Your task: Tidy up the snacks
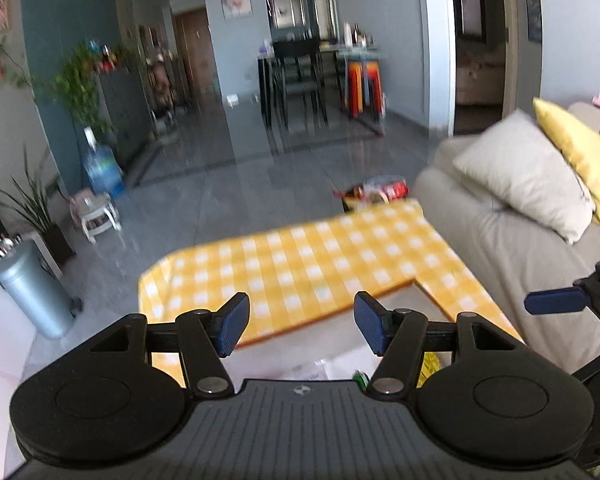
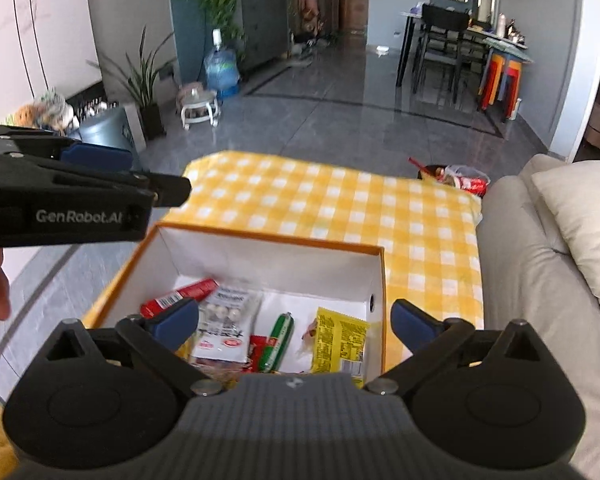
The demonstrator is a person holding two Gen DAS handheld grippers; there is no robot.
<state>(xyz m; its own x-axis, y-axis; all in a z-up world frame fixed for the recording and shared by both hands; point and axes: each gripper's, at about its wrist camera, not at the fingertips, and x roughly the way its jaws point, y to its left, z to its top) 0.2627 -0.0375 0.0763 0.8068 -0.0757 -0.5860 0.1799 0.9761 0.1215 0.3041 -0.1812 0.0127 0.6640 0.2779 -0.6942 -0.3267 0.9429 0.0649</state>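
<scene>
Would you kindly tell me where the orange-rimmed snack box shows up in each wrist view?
Left wrist view: only the orange-rimmed snack box's far corner shows, low and centre-right, past the fingers.
Right wrist view: the box fills the lower centre, open, snacks inside.
Shared landmark: the yellow checked tablecloth under it.

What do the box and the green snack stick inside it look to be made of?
The box looks like stiff cardboard: matte white inner walls, thin orange edges, crisp folded corners. The green stick seems wrapped in glossy plastic film, given the shine along its length and its pinched end; what is inside cannot be told.
</scene>
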